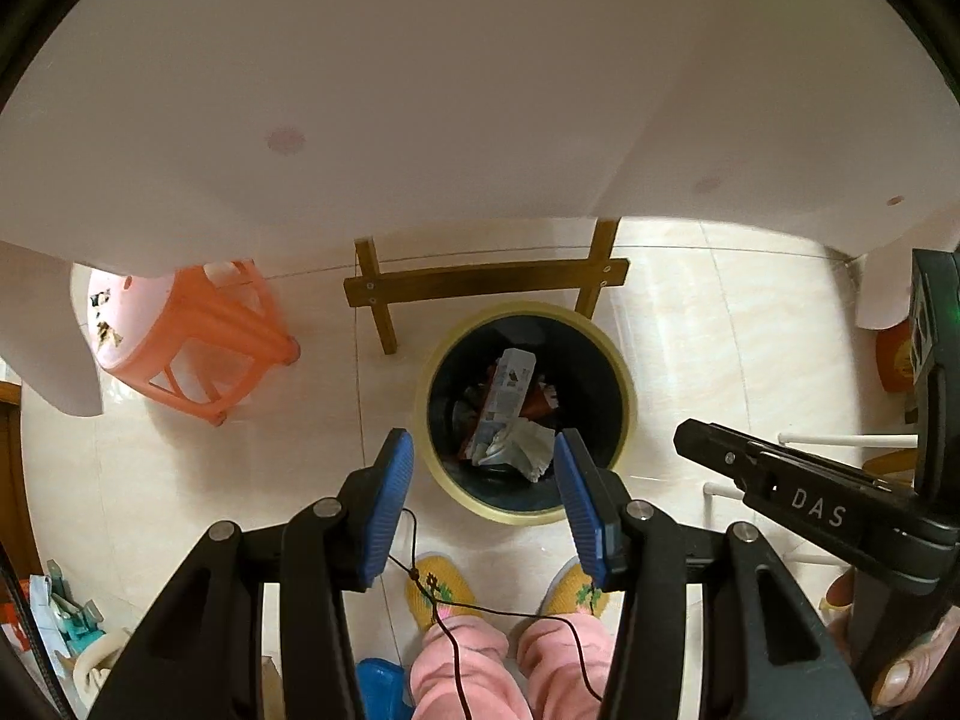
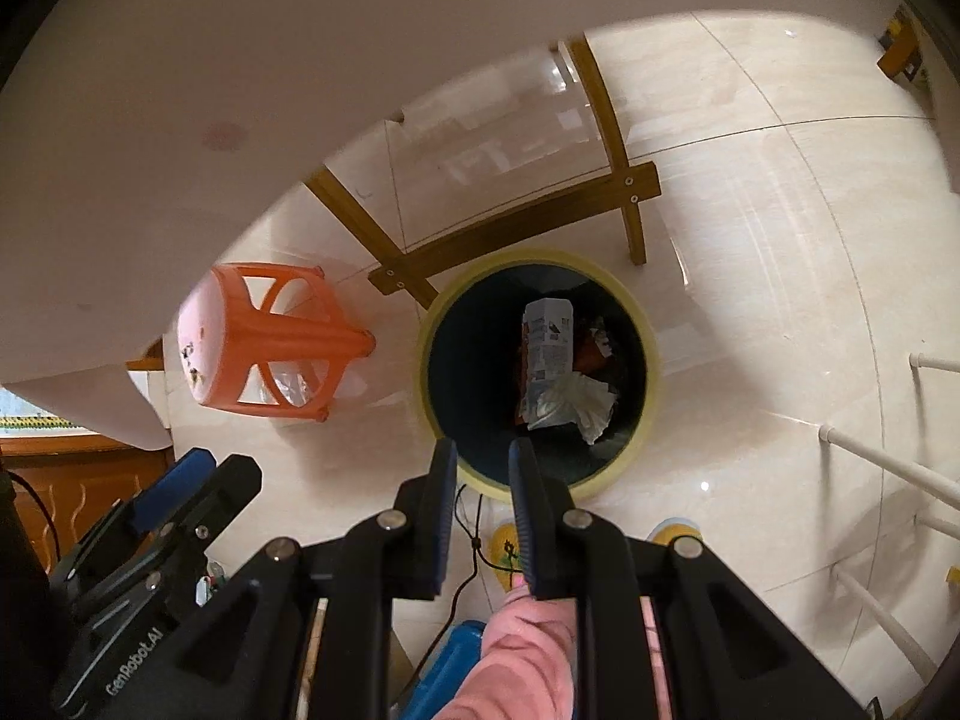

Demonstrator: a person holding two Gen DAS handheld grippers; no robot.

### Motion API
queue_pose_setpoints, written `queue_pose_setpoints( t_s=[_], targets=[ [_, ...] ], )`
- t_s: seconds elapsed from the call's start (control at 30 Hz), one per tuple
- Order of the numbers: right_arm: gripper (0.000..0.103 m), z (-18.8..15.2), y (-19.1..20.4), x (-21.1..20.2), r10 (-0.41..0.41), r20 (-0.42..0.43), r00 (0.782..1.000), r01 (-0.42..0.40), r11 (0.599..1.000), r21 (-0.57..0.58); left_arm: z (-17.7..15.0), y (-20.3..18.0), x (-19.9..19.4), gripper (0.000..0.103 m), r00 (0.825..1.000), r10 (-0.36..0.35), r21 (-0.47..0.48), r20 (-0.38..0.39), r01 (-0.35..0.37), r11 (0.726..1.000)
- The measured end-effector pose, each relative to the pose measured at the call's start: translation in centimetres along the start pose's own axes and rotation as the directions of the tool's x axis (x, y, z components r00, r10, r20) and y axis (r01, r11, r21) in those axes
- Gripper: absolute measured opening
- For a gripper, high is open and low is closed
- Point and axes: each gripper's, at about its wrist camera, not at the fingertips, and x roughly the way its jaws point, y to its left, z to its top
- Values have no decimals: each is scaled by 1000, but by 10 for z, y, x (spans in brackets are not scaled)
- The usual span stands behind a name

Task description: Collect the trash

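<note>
**Desk:** Left to right, what do you have over the bin?

**Caption:** Orange stool (image 1: 198, 348) at far left, under the edge of the white table (image 1: 420, 90). Your left gripper (image 1: 483, 456) hangs above the near rim of the yellow-rimmed bin (image 1: 624, 372), its blue pads spread and nothing between them. Your right gripper (image 2: 480, 468) comes in beside it, pads a narrow gap apart, also carrying nothing.

**Desk:** And the trash itself?

**Caption:** Down inside the bin: a flattened carton (image 2: 547, 336) lying lengthwise, a crumpled white wrapper (image 2: 579, 405) at its near end, reddish scraps beneath. With both tongs bare above the opening, you look to have just delivered a load. The stretch of table in view is bare, so this part of the collecting reads as done, though that is a judgement.

**Desk:** What can't be confirmed?

**Caption:** Most of the table top is cut off by the lens. Dark specks on the stool's seat could be litter or print; too small to tell. Clutter at the lower left corner of the left view is unreadable. Your slippers (image 1: 429, 591) stand just short of the bin.
</note>
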Motion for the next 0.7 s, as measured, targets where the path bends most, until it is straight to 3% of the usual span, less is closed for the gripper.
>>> queue_pose_setpoints(
  t_s=[0.27,0.4,0.7],
  targets=[
    [19,-6,35,-75,31,53,998,-30,999,-11,14,0,-91,48,997,-52,12,48,52,999],
    [23,-11,56,-117,45,89,995,-44,999,-23,23,2,-141,55,993,-87,29,76,85,996],
    [23,-14,114,-211,89,176,980,-77,994,-76,51,16,-245,60,972,-164,74,165,154,985]
  ],
)
